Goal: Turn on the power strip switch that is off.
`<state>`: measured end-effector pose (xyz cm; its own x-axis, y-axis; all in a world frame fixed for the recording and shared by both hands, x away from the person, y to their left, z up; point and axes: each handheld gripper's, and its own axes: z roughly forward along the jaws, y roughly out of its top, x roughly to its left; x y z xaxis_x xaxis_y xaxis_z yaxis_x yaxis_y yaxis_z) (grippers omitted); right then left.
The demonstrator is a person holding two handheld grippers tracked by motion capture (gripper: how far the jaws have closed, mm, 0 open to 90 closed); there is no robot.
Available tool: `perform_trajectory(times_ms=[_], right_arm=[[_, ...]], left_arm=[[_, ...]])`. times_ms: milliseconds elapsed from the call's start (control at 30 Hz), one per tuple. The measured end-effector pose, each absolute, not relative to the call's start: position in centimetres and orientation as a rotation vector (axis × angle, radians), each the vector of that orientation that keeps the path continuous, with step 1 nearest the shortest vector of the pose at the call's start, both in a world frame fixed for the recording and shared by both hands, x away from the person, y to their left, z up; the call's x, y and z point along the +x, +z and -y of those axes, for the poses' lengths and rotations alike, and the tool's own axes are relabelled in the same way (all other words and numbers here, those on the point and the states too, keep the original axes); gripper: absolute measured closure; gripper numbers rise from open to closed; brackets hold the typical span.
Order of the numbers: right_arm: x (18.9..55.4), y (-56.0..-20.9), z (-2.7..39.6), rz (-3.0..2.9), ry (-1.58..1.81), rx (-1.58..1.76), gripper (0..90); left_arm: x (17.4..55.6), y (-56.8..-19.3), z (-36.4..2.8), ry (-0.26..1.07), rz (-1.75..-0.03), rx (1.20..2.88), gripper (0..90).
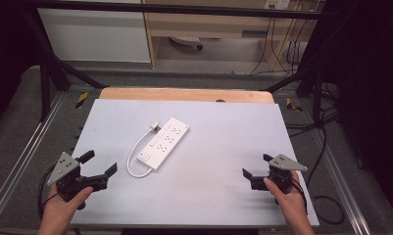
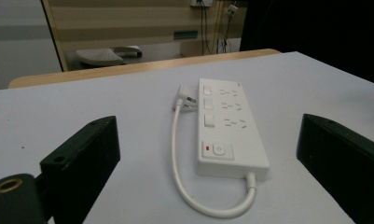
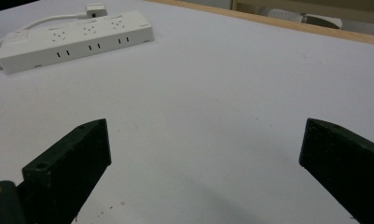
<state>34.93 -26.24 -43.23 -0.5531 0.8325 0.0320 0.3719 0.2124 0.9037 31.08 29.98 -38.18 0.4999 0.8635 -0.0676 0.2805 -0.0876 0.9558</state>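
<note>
White-topped table (image 1: 218,161) with a wooden far edge, white power strip (image 1: 164,142) lying flat, its short cord (image 1: 134,155) looped beside

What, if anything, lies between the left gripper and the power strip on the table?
Nothing visible does. The left gripper is open near the table's front left corner, and only bare surface separates it from the power strip, whose cable loops along its near side.

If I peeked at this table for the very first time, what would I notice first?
You'd spot the white power strip first, lying slantwise in the middle of the pale table, with its short cord curling back so the plug rests beside it. Next come the two black claws at the near edge, the left claw and right claw, both wide open and holding nothing.
</note>
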Motion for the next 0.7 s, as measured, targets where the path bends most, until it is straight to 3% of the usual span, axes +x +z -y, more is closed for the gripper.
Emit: perform_trajectory(times_ms=[700], right_arm=[[35.0, -43.4, 26.4, -2.032, 1.308, 1.134, 3.6]], left_arm=[[32.1, -36.0, -28.9, 0.621, -0.991, 1.581, 6.6]])
